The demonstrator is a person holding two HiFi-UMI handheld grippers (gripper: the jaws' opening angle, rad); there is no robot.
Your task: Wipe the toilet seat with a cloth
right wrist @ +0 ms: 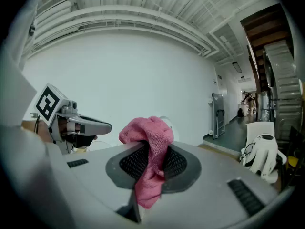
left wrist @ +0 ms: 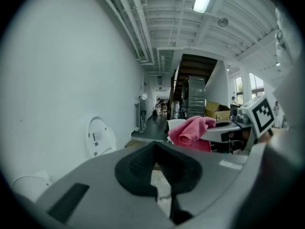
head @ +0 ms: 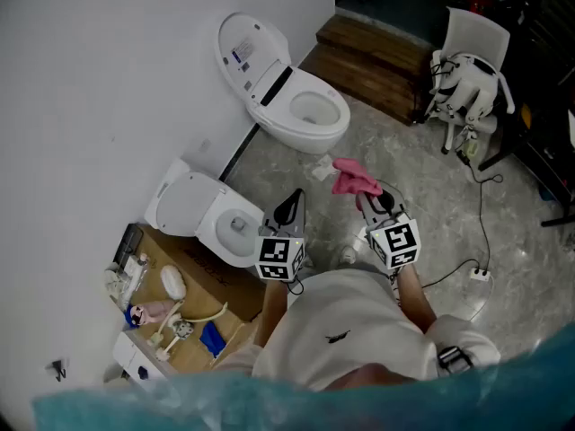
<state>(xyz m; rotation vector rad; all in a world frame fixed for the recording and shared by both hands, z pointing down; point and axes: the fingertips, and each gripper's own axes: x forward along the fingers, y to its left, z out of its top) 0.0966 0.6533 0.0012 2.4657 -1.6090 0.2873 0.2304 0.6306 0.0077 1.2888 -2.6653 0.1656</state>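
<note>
Right tool (right wrist: 151, 162) pinches the pink cloth (right wrist: 148, 136) between its jaws and holds it in the air above the floor (head: 422, 196), clear of both toilets, while the left tool (left wrist: 156, 147) is pressed together on nothing. We judge this to be the approach step, with no wiping begun. The next move calls for lowering the cloth flat onto a seat, either that of the near toilet (head: 212, 215) or the far toilet (head: 289, 119), and we cannot tell which. Both toilets stand open, and we see nothing inside either one.
</note>
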